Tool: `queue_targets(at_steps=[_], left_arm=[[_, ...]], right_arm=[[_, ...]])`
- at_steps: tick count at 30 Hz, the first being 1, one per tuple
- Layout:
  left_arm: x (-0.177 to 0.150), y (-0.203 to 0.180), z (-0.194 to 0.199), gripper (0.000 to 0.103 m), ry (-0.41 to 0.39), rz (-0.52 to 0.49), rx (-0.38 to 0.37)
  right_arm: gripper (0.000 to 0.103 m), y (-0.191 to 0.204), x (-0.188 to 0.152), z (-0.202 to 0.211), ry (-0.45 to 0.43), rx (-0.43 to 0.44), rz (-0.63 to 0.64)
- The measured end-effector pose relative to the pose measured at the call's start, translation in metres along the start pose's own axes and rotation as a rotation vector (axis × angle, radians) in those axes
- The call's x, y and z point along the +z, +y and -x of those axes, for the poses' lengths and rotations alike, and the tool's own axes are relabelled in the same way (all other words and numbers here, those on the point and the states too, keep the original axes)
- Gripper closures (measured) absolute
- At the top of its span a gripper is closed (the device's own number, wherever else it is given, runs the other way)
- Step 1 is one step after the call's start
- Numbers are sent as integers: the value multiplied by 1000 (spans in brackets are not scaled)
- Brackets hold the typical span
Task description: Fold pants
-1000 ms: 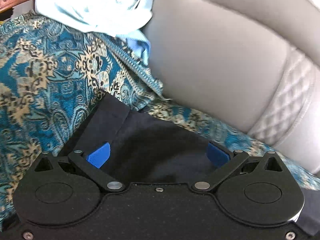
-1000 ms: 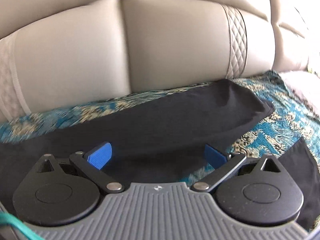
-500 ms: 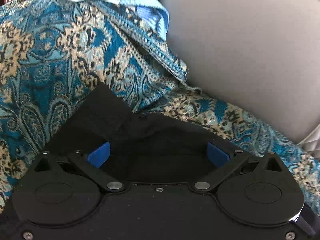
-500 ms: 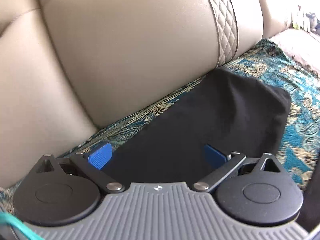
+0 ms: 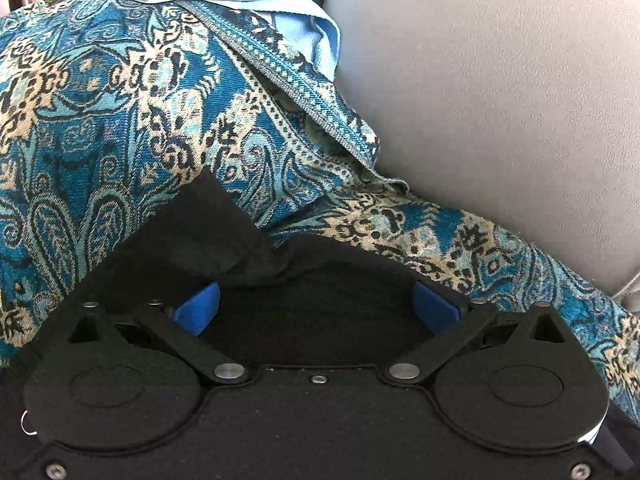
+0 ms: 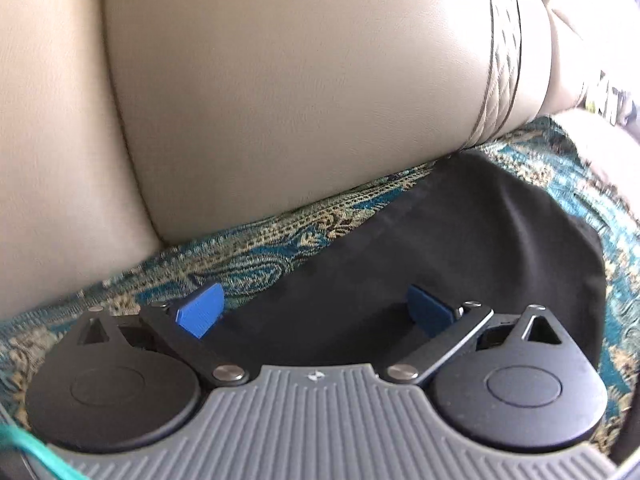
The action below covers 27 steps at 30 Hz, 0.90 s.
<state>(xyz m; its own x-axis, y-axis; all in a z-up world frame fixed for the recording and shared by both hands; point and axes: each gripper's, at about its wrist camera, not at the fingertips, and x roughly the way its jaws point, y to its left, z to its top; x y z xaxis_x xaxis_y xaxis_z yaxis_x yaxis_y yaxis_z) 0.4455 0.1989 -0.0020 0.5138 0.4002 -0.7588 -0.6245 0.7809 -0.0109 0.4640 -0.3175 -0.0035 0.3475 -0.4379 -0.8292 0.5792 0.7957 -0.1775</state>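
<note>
Lying along sofa back: black pants (image 6: 460, 248) | left tongs (image 5: 316, 308) narrowing slightly, wide

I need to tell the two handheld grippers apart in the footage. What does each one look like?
Both have black linkage arms, two round black discs and blue finger pads. The left gripper has a flat black body with silver screws. The right gripper has a grey ribbed body bearing a small white mark, and a teal cord runs by its lower left corner.

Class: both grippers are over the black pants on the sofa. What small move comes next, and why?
Probably lower both and close. The left gripper and right gripper are open, with the pants lying flat between their pads, not yet pinched.
</note>
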Motion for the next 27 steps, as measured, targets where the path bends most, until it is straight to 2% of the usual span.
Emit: queue_targets(at_steps=[2,3,4,5,7,8,9,10,14,17,24,26,27], left_arm=[[0,2,9,24,-17,-24,-46],[-2,2,13,39,-28,-44,-62],[-2,2,17,55,-38,-56,-75],[-3,3,21,61,-42,-55,-82],[0,6,27,87,-37,-29,-49],[1,9,29,89,-32,-13,-48],[2,12,32,93,-27,3,-59],[6,15,33,97,-23,15,-62],[8,31,48,102,-10,54,-84],[8,40,67,102,-35,33,-83],[9,49,113,102,-74,-9,-146],[13,47,119,95,-55,-21,-188],[13,44,119,85,-35,-23,-206]], right_arm=[[9,-3,2,3,20,16,-13],[15,-3,4,4,27,18,-9],[25,-4,5,5,30,20,-1],[32,-5,6,7,29,21,1],[60,-9,6,11,24,33,0],[68,-11,7,12,25,47,-6],[84,-15,7,15,30,63,-20],[92,-20,7,17,37,79,-39],[98,-45,2,30,52,162,-130],[99,-65,-5,42,34,202,-170],[99,-113,-18,83,-8,294,-203],[99,-127,-21,97,-29,317,-199],[99,-133,-25,106,-43,330,-191]])
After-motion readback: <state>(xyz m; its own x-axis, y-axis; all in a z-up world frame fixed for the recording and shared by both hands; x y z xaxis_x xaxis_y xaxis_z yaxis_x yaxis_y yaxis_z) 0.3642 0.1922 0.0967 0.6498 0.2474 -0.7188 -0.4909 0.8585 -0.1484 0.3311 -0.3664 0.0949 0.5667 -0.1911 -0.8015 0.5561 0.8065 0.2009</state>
